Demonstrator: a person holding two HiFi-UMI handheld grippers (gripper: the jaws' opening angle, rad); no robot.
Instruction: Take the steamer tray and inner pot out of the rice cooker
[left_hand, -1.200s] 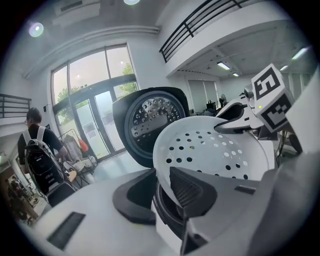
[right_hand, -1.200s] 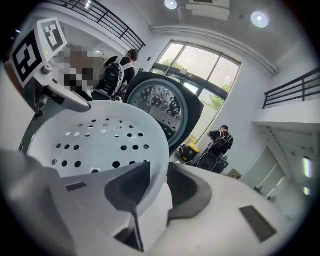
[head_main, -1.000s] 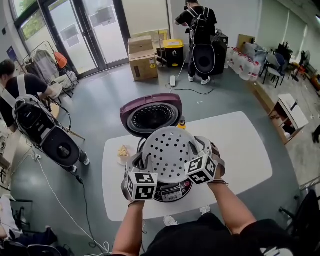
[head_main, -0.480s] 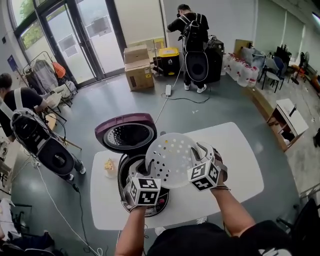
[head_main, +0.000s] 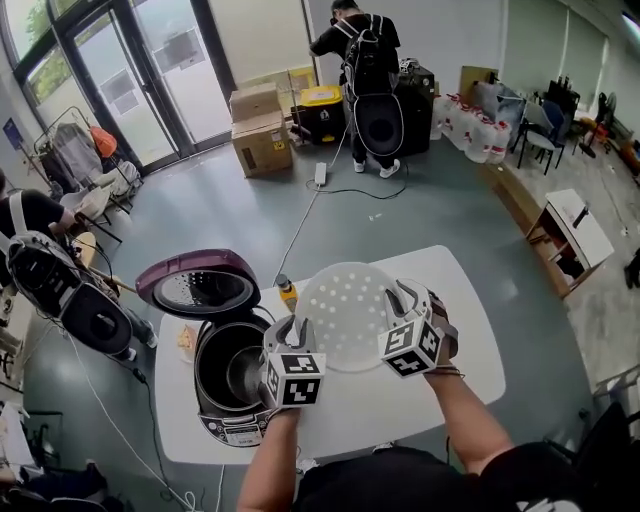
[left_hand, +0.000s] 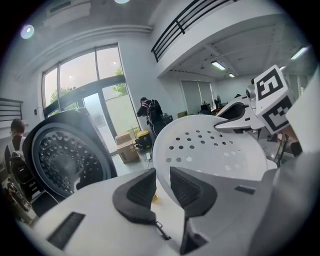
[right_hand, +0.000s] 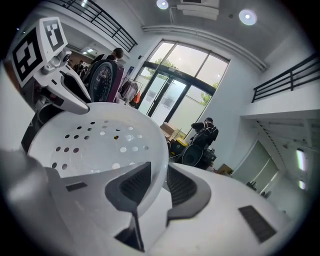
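Head view looks steeply down on a white bench (head_main: 478, 335) where the rice cooker (head_main: 232, 428) stands at the left end, its purple lid (head_main: 199, 284) swung open toward the far side. The inner pot (head_main: 236, 366) sits inside the cooker body, with its dark metal wall showing. The white, perforated steamer tray (head_main: 345, 312) is out of the cooker, held in the air above the bench just to the cooker's right, roughly level with its holes facing up.

The left hand-held gripper (head_main: 296, 326) grips the tray's near-left rim and the right hand-held gripper (head_main: 396, 296) its right rim, on opposite sides.

Left gripper view shows its jaws set narrow, with the thin tray rim (left_hand: 159, 150) pinched between the dark ribbed pads; the open lid (left_hand: 65, 155) is at the left.

Right gripper view shows the same narrow clamp, pads on either side of the tray wall (right_hand: 159, 165), with the other gripper across the tray.
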